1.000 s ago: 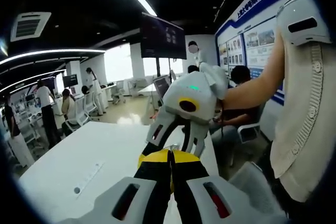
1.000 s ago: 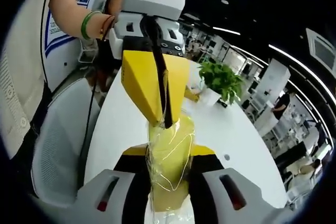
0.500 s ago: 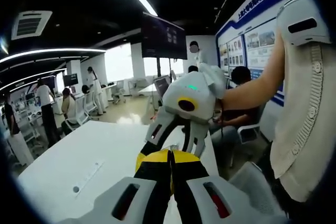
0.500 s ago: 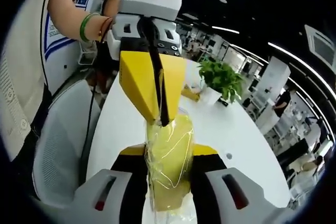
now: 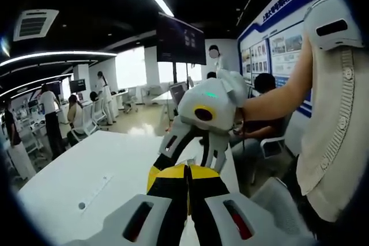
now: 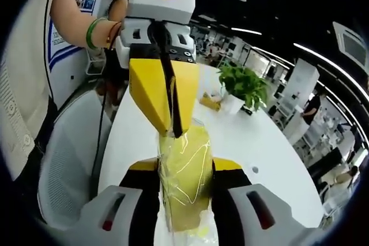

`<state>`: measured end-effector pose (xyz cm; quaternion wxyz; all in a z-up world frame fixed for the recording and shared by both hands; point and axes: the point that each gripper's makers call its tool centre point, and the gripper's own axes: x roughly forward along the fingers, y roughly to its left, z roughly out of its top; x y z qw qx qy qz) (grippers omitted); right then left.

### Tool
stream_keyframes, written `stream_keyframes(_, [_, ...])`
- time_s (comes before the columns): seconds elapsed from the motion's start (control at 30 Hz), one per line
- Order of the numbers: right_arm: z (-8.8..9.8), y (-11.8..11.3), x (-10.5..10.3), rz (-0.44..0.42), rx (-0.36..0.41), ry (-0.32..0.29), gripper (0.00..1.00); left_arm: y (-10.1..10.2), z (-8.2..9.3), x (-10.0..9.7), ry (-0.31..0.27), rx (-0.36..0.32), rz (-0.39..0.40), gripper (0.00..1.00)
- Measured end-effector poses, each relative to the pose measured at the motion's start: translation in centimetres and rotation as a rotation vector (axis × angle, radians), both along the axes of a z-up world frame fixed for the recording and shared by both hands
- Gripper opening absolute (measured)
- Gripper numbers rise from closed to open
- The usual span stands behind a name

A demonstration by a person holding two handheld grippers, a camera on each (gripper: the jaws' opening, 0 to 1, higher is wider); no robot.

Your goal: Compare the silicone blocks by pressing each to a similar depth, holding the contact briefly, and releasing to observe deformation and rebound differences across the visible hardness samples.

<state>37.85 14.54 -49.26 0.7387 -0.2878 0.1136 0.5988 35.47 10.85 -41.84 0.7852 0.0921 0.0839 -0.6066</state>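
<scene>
1. Two tools meet over the white tabletop [image 6: 253, 142], and the left tool [image 5: 186, 172], seen in the left gripper view, has its yellow-and-black jaws brought together, with at most a thin edge of clear wrap between the tips; whether it pinches that wrap cannot be told.
2. In the right gripper view the left tool [image 6: 167, 128] comes in from above, its closed yellow tips touching the top end of the silicone block [image 6: 184, 177].
3. The right tool [image 6: 185, 168] clamps that block between its black jaws; the block is yellow, wrapped in crinkled clear film, and held off the tabletop.
4. The block's long axis runs along the right tool's jaws, pointing forward toward the left tool.
5. Judged from this, the step in hand is the press-and-hold on this one sample, squeezed by the right tool.
6. The next move calls for easing the jaws apart slowly and watching the rebound, then taking another sample to the same depth.
7. Farther right stand a potted plant [image 6: 242, 87] and a small yellow item [image 6: 209, 102] just beside it.
</scene>
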Motion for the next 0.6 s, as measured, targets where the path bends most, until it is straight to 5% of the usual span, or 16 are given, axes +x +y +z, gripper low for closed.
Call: stream_keyframes(0.6, [-0.8, 0.2, -0.7, 0.000, 0.025, 0.080, 0.36, 0.5, -1.7, 0.3, 0.058, 0.013, 0.033, 0.00])
